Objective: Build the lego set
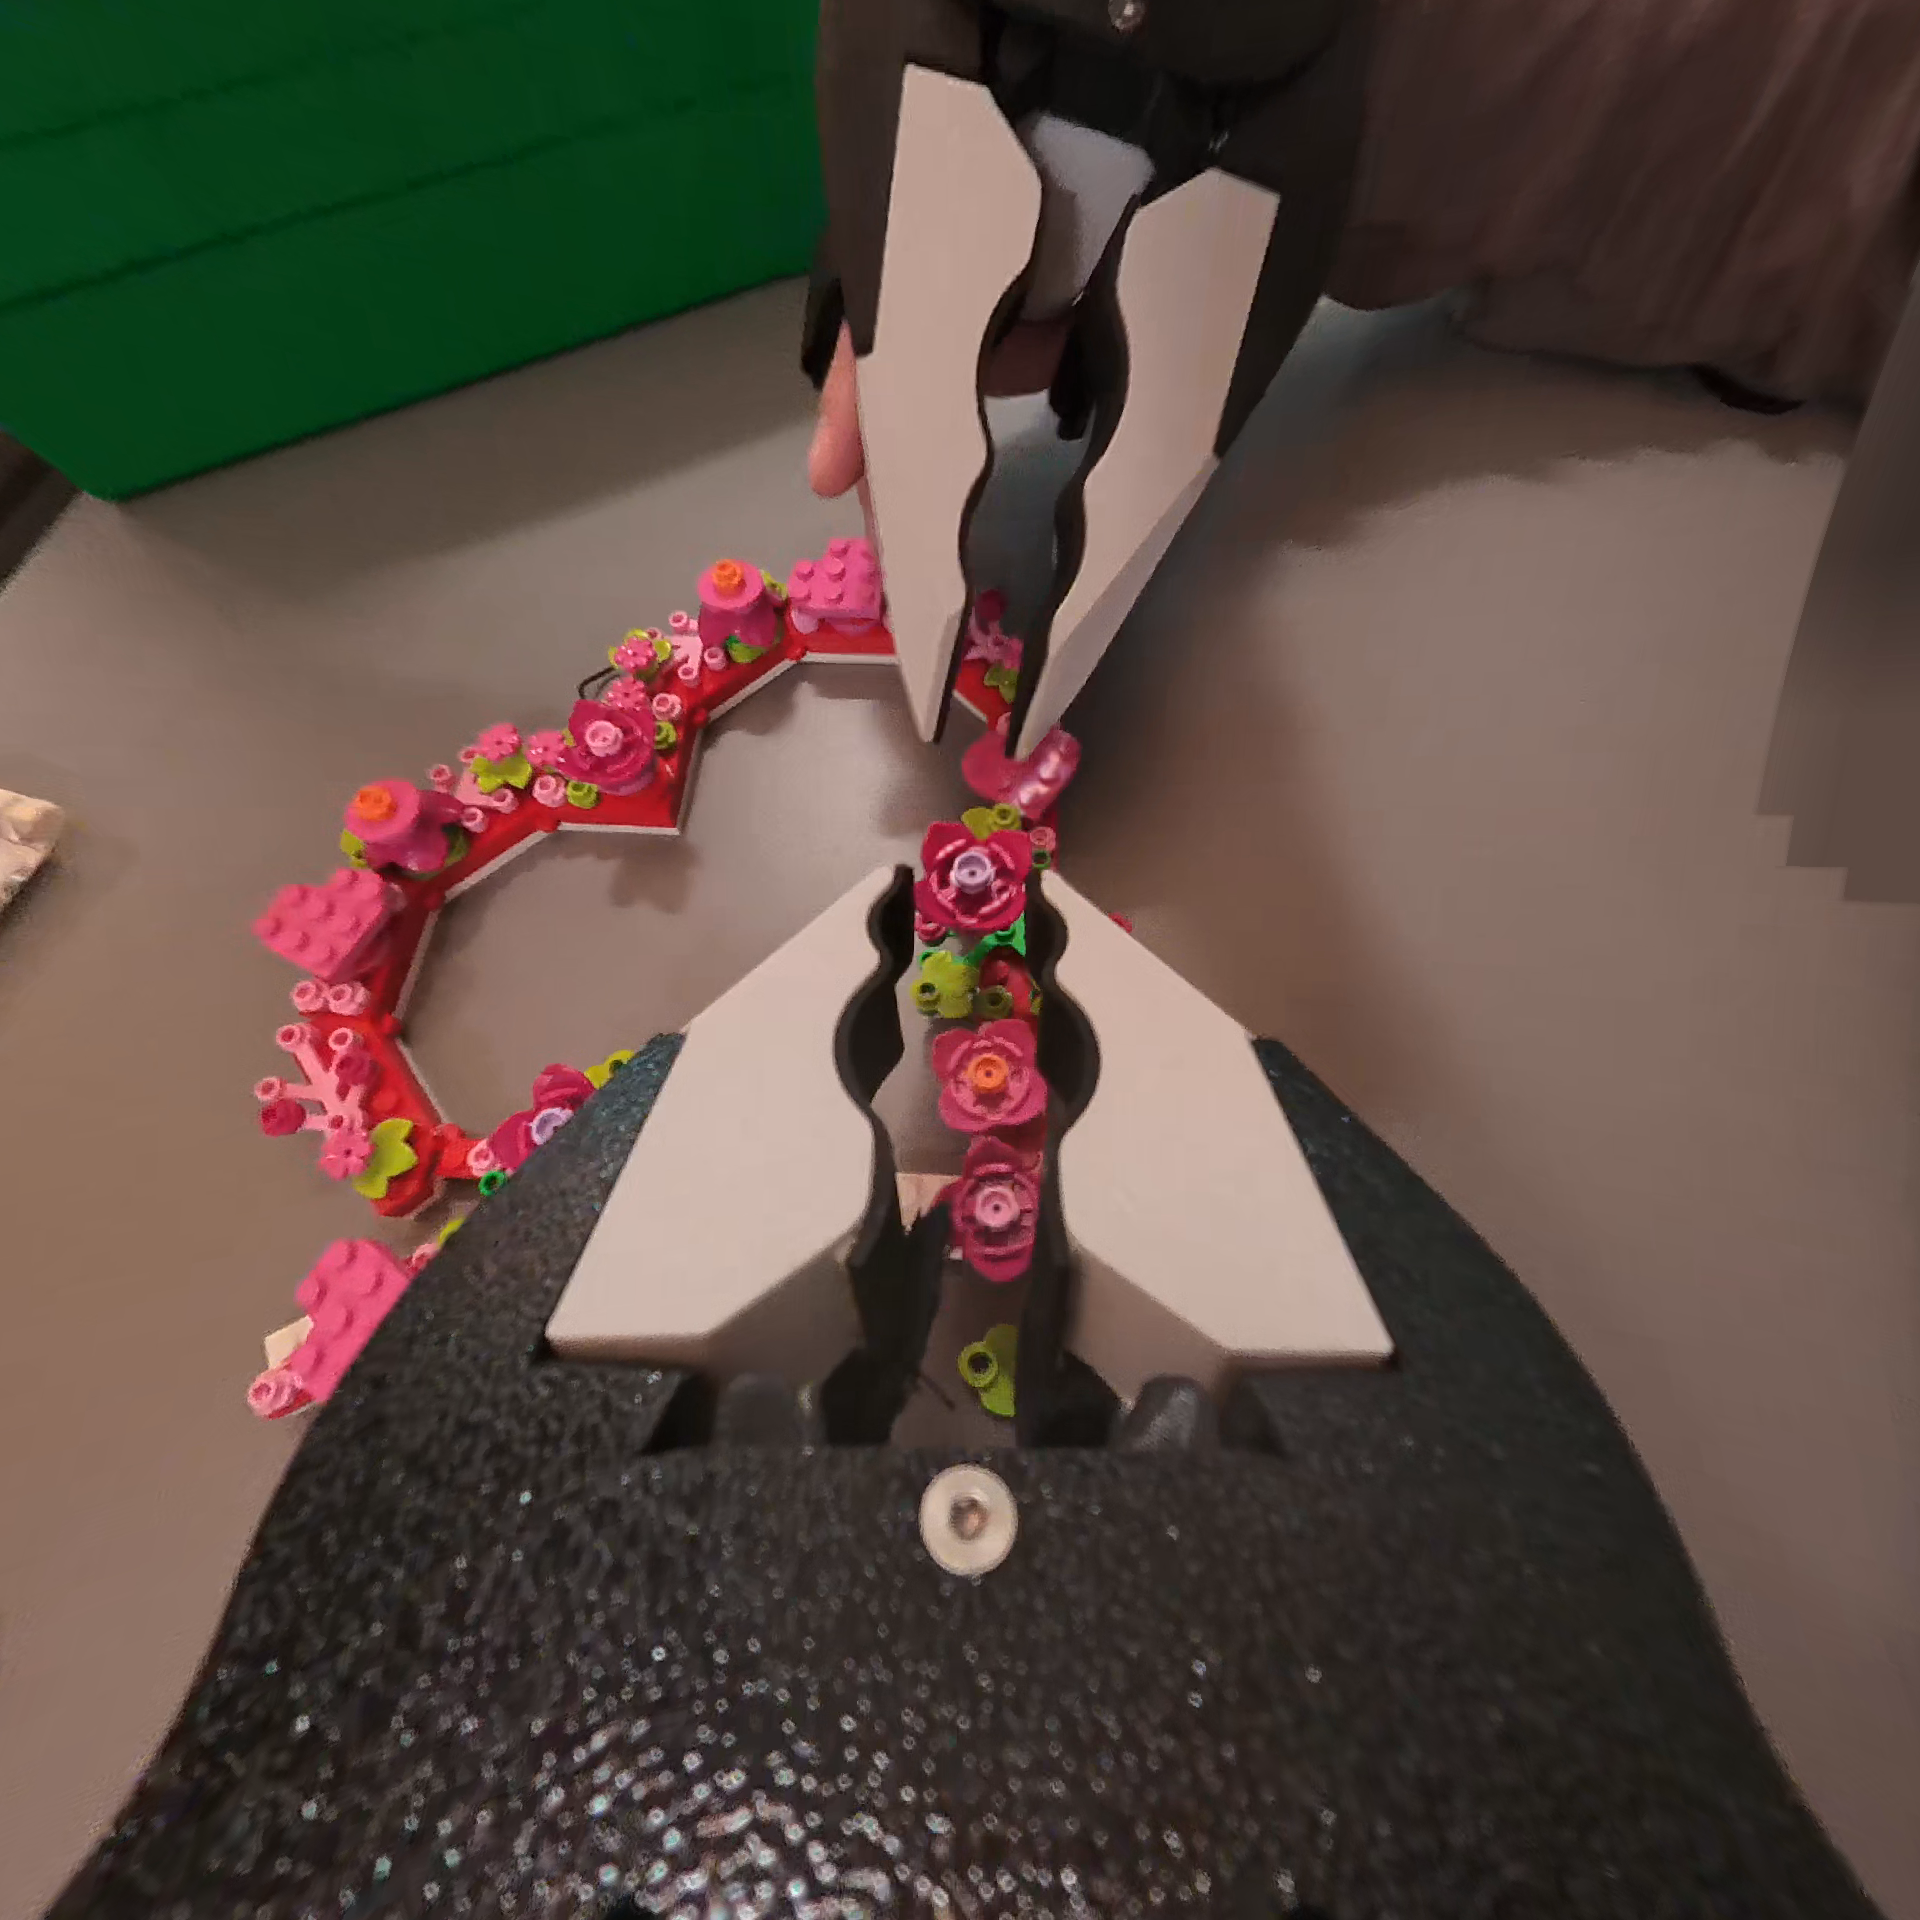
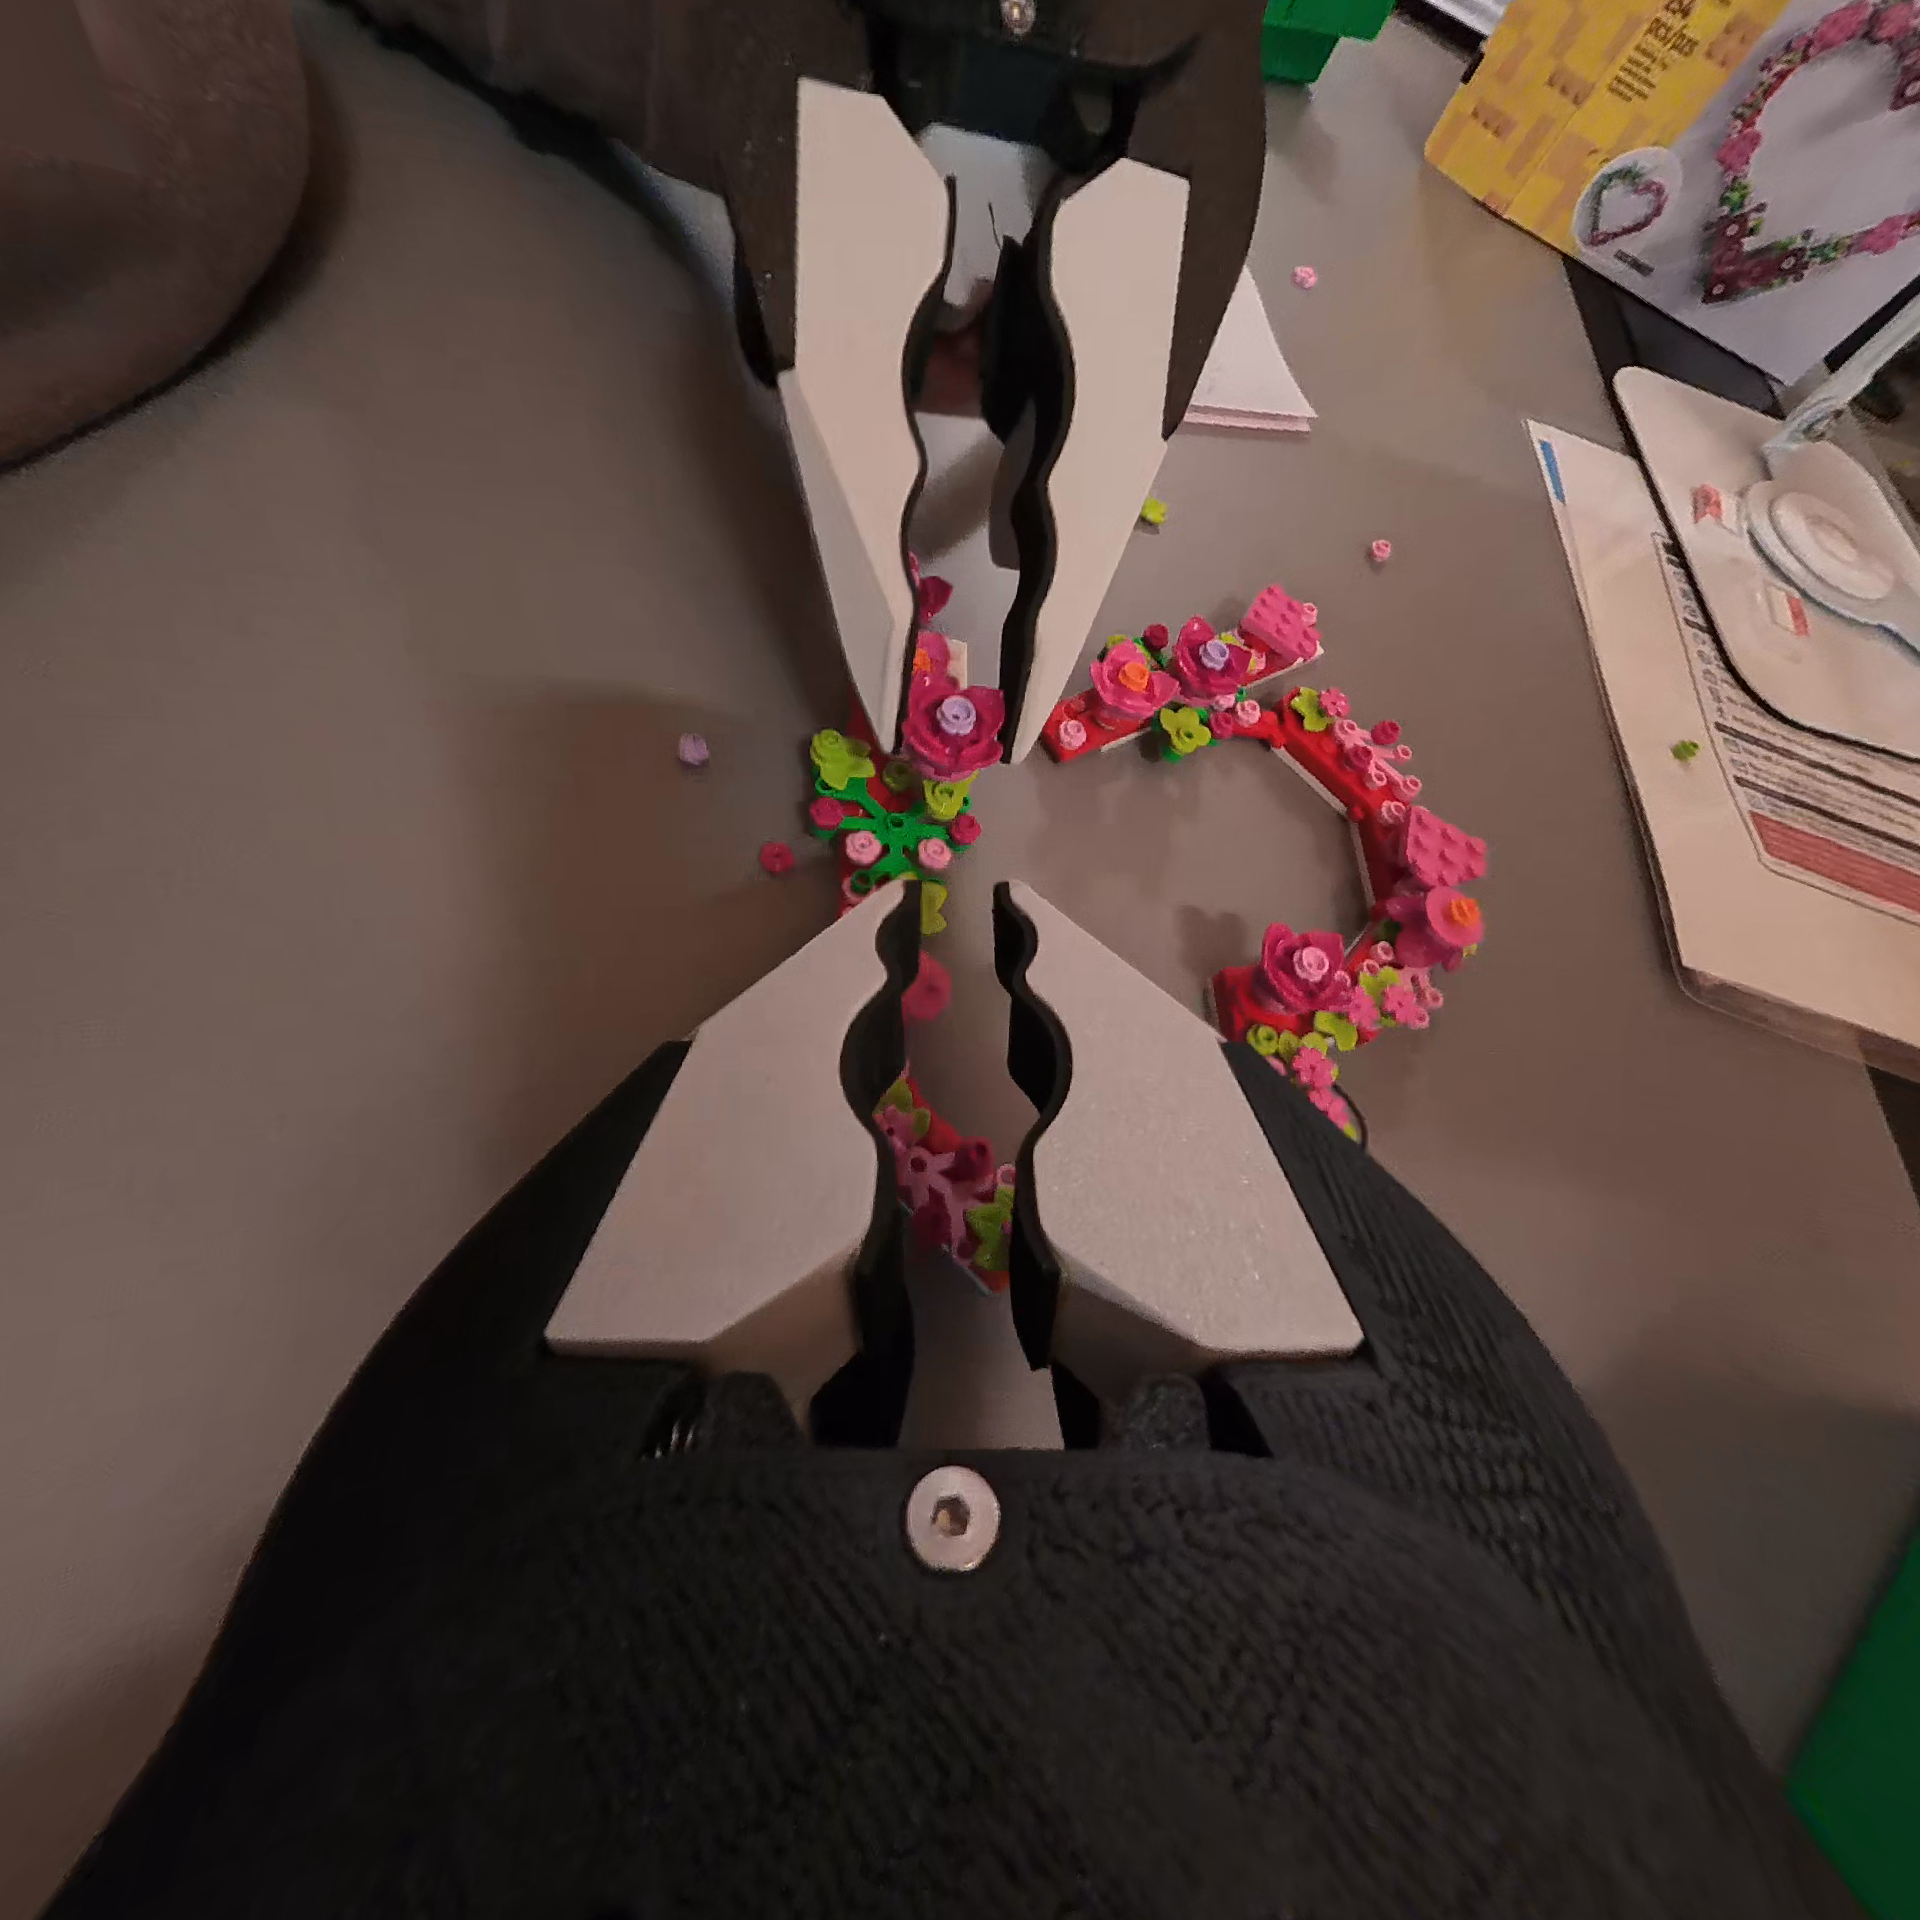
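A red heart-shaped lego frame (image 1: 623, 821) with pink roses, pink bricks and lime leaves lies on the grey table; it also shows in the right wrist view (image 2: 1340, 790). My left gripper (image 1: 971, 878) is shut on one side strip of the frame, its fingertips at either side of a magenta rose (image 1: 971, 868); from the right wrist view this gripper (image 2: 954, 753) comes in from the top around that rose (image 2: 954, 722). My right gripper (image 2: 951, 894) is narrowly open and holds nothing. Its tips (image 1: 977, 738) hover at a small pink piece (image 1: 1023, 779) on the frame.
A yellow lego box (image 2: 1662, 135) stands far right, with flat paper packets (image 2: 1766, 675) beside it. A white booklet (image 2: 1247, 374) lies behind the left gripper. Small loose pieces (image 2: 693, 748) dot the table. A green box (image 1: 364, 208) and brown fabric (image 1: 1610, 156) lie beyond. Both grippers' tips are close together, under 4 cm apart.
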Motion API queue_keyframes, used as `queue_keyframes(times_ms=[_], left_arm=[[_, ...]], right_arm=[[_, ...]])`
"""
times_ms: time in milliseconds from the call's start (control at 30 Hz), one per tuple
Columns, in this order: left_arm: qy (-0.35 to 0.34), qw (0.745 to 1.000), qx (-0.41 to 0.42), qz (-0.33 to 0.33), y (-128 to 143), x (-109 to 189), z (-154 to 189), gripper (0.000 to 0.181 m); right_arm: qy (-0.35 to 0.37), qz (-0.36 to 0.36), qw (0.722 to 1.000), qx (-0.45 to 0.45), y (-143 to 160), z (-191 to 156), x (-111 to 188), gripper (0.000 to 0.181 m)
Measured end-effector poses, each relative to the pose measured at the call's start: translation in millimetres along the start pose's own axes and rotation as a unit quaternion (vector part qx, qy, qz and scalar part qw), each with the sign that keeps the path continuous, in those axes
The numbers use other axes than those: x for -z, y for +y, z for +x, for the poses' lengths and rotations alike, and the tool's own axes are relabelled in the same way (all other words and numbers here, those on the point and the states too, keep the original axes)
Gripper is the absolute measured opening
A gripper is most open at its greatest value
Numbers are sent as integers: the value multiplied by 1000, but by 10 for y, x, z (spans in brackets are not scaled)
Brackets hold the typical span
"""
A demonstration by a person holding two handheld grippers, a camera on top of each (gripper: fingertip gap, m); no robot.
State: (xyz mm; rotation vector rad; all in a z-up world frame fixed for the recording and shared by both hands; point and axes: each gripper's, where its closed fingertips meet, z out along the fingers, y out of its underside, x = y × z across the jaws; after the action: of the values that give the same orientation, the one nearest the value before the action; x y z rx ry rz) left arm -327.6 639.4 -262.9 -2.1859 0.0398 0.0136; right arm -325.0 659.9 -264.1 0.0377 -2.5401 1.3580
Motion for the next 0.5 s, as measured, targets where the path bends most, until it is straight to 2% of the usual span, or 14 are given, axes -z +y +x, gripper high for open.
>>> queue_keyframes(times_ms=[133, 233, 500], left_arm=[[27, 999, 18, -21, 15, -51, 11, 19], [23, 999, 5, -35, 27, -75, 12, 19], [27, 999, 4, -37, 57, -84, 33, 19]], right_arm=[[-5, 0, 1000, 6, 69, -57, 26, 27], [-7, -3, 999, 36, 66, -158, 7, 36], [-18, 4, 999, 45, -4, -267, -63, 43]])
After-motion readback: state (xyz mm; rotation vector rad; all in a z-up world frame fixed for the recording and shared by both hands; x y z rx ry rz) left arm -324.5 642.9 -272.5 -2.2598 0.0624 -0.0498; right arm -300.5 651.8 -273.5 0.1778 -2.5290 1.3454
